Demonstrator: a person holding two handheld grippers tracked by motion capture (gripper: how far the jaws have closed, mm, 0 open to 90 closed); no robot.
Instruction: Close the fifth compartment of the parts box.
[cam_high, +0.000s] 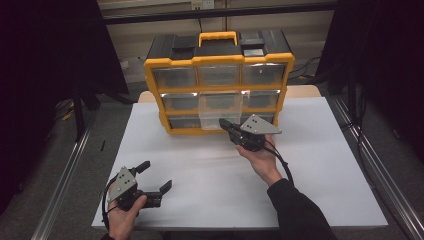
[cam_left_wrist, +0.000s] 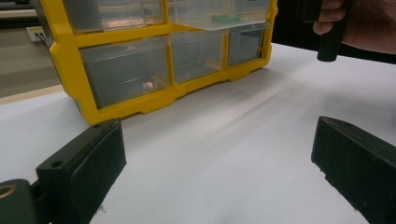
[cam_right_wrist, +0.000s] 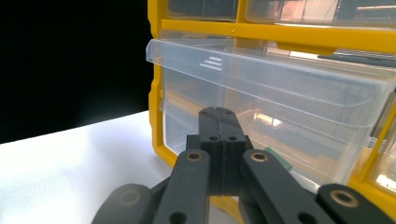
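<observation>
The counter (cam_high: 320, 170) has a plain white top that spans the middle and lower part of the high view, its far edge showing a strip of pale wood behind. Directly on it, in the upper centre of the frame, stands a yellow organiser (cam_high: 219, 82) with a black top, a yellow carrying handle and three rows of clear drawers. One drawer (cam_high: 219, 111) in the middle column stands pulled out towards the near side. In the left gripper view the organiser's yellow base meets the white surface at upper left.
</observation>
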